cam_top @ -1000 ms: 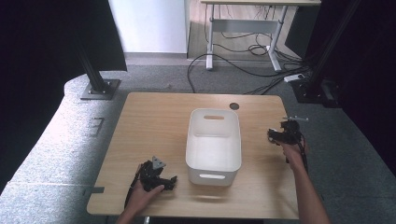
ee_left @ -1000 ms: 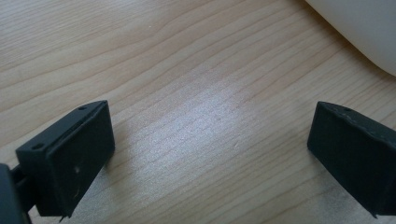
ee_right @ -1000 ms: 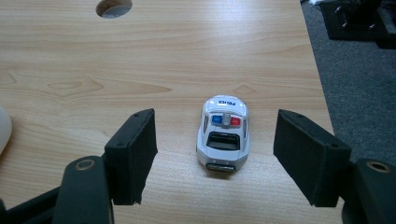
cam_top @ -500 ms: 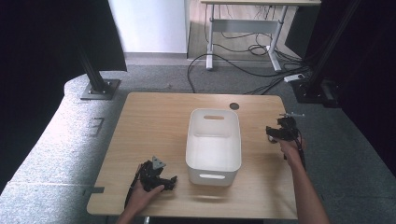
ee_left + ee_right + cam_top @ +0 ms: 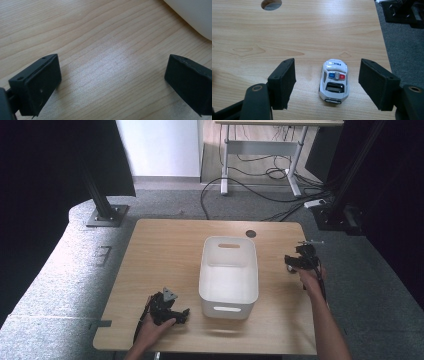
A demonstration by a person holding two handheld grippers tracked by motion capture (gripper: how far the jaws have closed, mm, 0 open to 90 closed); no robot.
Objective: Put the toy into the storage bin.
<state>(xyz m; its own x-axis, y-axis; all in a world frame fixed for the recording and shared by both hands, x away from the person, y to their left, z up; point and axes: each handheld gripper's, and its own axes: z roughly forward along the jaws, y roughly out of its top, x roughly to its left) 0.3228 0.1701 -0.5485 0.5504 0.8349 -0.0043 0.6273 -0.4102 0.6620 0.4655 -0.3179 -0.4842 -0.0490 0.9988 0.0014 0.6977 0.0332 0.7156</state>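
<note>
- Pale wood table carries one white plastic bin, standing open-topped at the middle, with a slot handle cut into each of its two short walls.
- One round hole pierces the tabletop just beyond the bin's far right corner.
- Two grippers are at work, one to each side of the bin: the left gripper rests low on the wood near the bin's near left corner, held by the person's left hand; the right gripper sits at the table edge right of the bin, held by the right hand.
- Seen from the left gripper view, the left gripper has its jaws spread wide over bare wood, nothing between them, and a curved white corner of the bin shows at upper right.
- Seen from the right gripper view, one toy police car, white with a red and blue roof light, stands on the table between the wide-apart jaws of the right gripper, touching neither; the high view cannot make the car out.
- That same view also catches the hole farther up the table, and grey carpet past the table edge.
- Black cables lie on the floor beyond the bin, under one pale desk.
</note>
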